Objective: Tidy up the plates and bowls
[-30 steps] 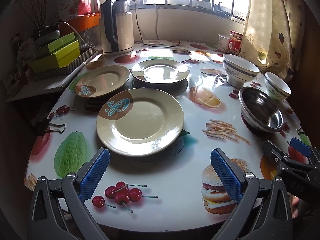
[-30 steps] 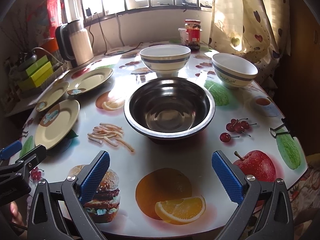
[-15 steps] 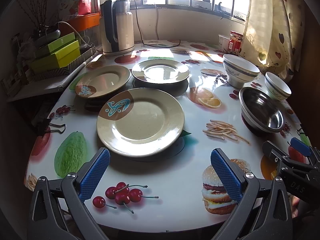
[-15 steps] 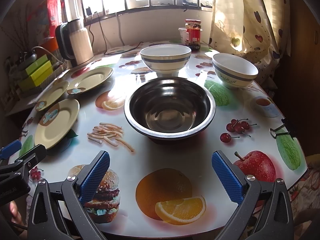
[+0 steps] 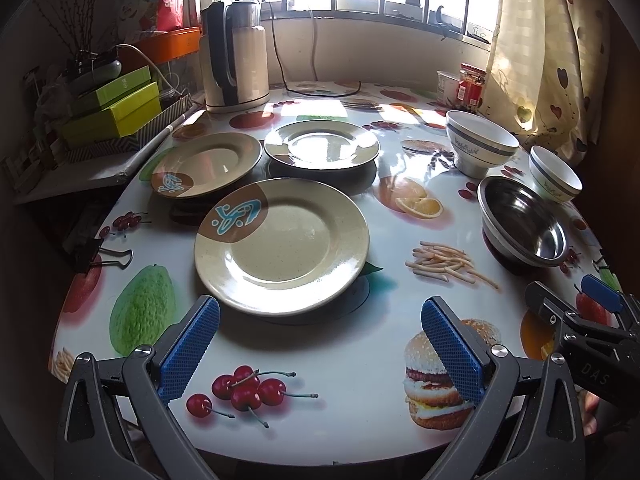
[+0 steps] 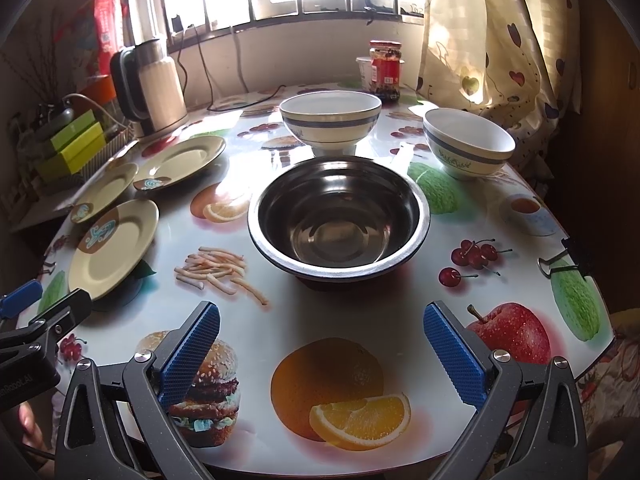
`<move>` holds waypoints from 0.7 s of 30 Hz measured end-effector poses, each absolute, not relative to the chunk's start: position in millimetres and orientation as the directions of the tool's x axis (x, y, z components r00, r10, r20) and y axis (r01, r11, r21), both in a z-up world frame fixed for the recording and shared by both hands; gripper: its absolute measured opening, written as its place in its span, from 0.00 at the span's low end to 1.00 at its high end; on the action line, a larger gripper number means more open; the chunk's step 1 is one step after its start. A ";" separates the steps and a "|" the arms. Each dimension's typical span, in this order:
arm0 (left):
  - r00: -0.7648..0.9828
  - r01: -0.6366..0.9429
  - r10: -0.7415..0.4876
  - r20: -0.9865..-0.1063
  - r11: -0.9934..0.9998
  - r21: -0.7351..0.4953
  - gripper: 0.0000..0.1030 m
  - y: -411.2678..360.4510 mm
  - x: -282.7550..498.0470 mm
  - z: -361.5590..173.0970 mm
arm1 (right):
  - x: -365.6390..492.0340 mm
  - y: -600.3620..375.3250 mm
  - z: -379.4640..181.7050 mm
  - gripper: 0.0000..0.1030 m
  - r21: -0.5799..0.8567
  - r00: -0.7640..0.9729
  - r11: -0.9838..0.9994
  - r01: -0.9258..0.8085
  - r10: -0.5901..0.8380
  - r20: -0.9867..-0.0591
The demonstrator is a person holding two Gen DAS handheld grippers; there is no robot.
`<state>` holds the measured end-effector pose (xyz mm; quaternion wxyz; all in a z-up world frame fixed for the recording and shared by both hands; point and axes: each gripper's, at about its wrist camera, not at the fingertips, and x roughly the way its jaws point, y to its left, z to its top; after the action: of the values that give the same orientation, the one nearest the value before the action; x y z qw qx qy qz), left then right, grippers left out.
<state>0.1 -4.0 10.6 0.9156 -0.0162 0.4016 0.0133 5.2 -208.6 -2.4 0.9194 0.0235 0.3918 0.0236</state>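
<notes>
Three beige plates lie on the table: a large one [image 5: 280, 246] nearest my left gripper [image 5: 320, 350], one [image 5: 206, 164] behind it to the left, and one [image 5: 322, 146] at the back. A steel bowl [image 6: 339, 220] sits just ahead of my right gripper [image 6: 322, 352], with two white blue-banded bowls behind it, one [image 6: 330, 122] in the middle and one [image 6: 468, 148] to the right. Both grippers hover open over the near table edge, holding nothing. In the left wrist view the right gripper [image 5: 576, 300] shows at the right.
An electric kettle [image 5: 236, 64] with its cord stands at the back left beside green boxes [image 5: 114, 108] in a tray. A red jar [image 6: 385, 70] stands by the window. A curtain [image 6: 500, 32] hangs at the right. Binder clips [image 6: 560, 262] grip the tablecloth edge.
</notes>
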 end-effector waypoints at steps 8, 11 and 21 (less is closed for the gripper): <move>0.698 -0.050 -0.007 -0.716 0.997 -0.058 0.98 9.5 2.3 18.7 | 9.6 -201.5 9.3 1.00 0.062 0.717 0.994 -0.088 0.107 -0.689; 0.708 -0.063 -0.015 -0.706 0.994 -0.085 0.98 20.7 5.6 23.4 | 15.7 -193.9 18.8 1.00 0.064 0.727 0.990 -0.128 0.137 -0.673; 0.710 -0.180 0.051 -0.702 0.977 -0.111 0.98 90.3 32.1 38.4 | 63.2 -144.0 57.9 1.00 0.051 0.716 0.950 -0.309 0.267 -0.645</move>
<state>32.1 90.3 38.4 0.9208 -0.0857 0.3753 0.0628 63.2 -144.0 57.9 0.9258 -0.0303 0.3432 0.1554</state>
